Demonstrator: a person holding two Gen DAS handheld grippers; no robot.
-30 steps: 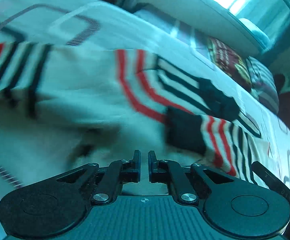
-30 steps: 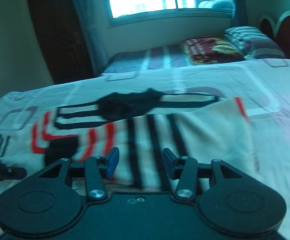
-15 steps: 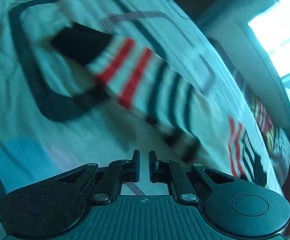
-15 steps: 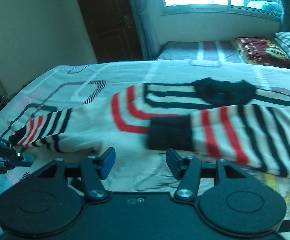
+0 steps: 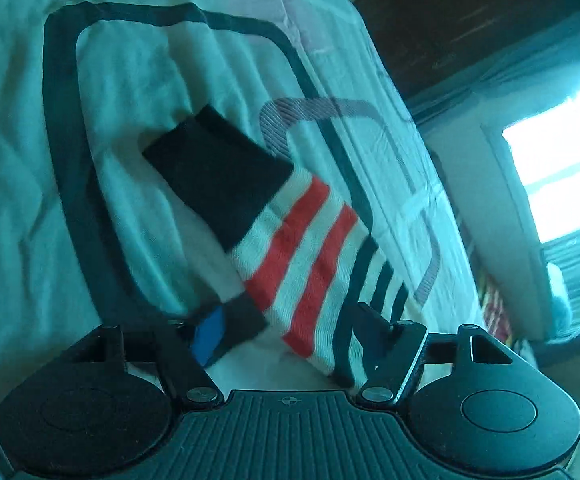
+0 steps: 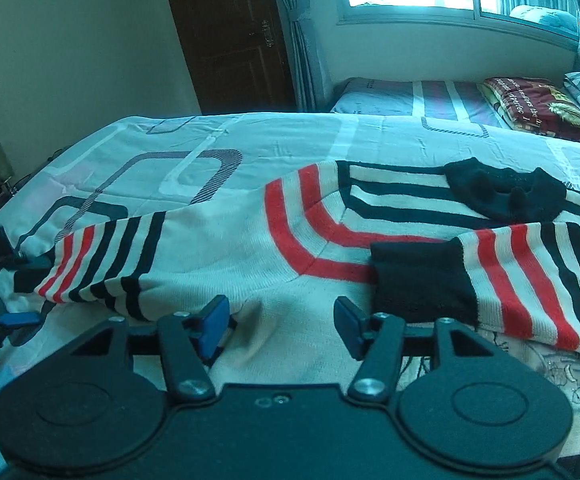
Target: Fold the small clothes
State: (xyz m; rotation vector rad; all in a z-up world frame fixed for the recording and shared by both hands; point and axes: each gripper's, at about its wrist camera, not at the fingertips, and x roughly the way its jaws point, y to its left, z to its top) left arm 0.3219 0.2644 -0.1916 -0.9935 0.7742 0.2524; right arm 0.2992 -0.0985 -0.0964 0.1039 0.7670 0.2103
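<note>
The knit sweater point(image 6: 330, 232), cream with red and black stripes, lies flat on the patterned bedsheet point(image 6: 250, 136). Its black-cuffed sleeve point(image 5: 290, 248) runs diagonally between the left gripper point(image 5: 286, 328), whose jaws have just been opening and are spread. At lower centre the right gripper point(image 6: 282, 320) is spread over the hem.

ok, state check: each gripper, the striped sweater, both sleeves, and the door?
left gripper: open, jaws have just been opening, sleeve between them, not pinched
right gripper: open, nothing gripped
sweater: lying flat on the bed, not yet fully folded
left sleeve: stretched out sideways, unfolded
right sleeve: folded across the body
door: shut
</note>
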